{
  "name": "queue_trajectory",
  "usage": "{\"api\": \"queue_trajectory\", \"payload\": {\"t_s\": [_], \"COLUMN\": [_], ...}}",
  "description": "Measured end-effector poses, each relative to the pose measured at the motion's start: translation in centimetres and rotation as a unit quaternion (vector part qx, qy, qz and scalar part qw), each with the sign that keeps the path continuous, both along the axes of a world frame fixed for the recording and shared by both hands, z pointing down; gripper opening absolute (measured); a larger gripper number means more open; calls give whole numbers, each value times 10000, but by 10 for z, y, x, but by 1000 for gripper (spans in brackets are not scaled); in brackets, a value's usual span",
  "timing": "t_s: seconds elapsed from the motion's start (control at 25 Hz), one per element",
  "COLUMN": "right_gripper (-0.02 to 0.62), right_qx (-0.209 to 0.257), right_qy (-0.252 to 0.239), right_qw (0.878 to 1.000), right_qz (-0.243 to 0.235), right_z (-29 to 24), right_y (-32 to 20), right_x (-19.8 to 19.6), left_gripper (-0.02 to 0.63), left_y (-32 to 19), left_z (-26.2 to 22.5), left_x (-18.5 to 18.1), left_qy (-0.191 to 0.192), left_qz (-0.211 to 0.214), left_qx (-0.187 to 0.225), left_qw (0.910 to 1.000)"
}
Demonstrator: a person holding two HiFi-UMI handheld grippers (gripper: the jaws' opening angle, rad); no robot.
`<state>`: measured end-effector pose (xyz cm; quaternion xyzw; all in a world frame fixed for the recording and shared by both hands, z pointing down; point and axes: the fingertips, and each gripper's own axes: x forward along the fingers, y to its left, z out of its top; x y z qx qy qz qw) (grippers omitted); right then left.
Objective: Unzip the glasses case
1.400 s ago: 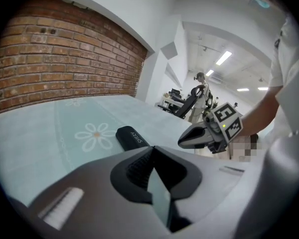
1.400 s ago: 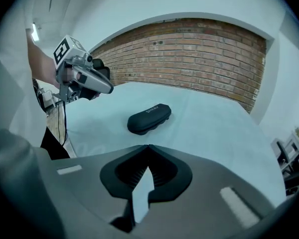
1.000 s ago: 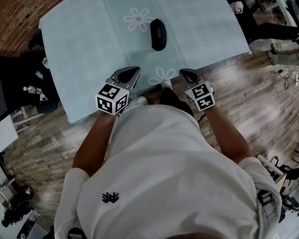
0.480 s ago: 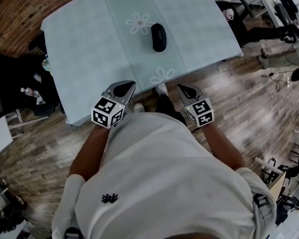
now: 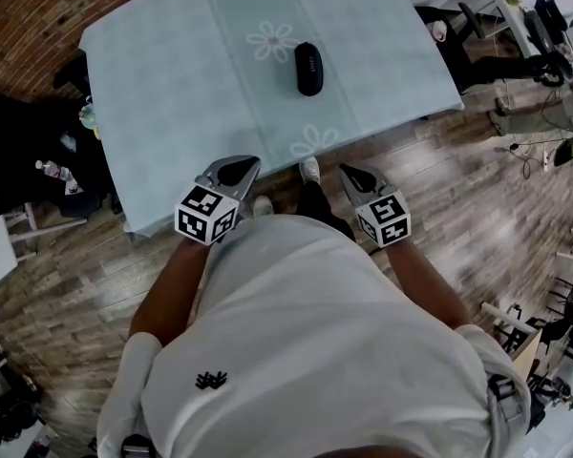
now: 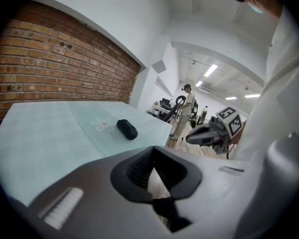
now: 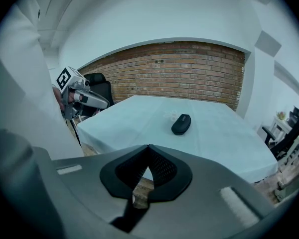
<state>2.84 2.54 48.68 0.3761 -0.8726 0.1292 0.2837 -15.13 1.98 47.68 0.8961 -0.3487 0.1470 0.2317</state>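
Observation:
A black zipped glasses case (image 5: 308, 68) lies flat on the pale blue tablecloth (image 5: 172, 84), beside a printed daisy. It also shows small in the left gripper view (image 6: 126, 129) and the right gripper view (image 7: 181, 124). My left gripper (image 5: 241, 169) hovers over the near table edge, far short of the case, jaws shut on nothing. My right gripper (image 5: 356, 173) is held off the table over the wooden floor, also shut and empty. Both are held close to the person's body.
The table's near edge (image 5: 296, 156) runs just ahead of the grippers. A black office chair (image 5: 19, 151) stands at the table's left with bottles (image 5: 53, 172) beside it. Desks and chairs (image 5: 516, 36) crowd the right. A person (image 6: 182, 113) stands in the far room.
The view has shifted slightly; the case sits a little further right in frame. Both grippers stay shut near the body at the table edge.

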Motion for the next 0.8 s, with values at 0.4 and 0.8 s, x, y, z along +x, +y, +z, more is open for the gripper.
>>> {"api": "queue_trajectory", "payload": {"t_s": [0.4, 0.8], "right_gripper": [0, 0], "right_qx": [94, 131], "right_qy": [34, -38], "right_qw": [9998, 9998], "right_qz": [-158, -166], "right_z": [-8, -9], "right_y": [-12, -16], "right_x": [-13, -20], "left_gripper": [55, 55], "left_y": [-7, -8], "left_z": [-2, 2], "left_x": [-10, -15], "left_qy": [-8, -26], "left_qz": [-45, -48], "left_qx": [59, 5], "left_qw": [10000, 10000]}}
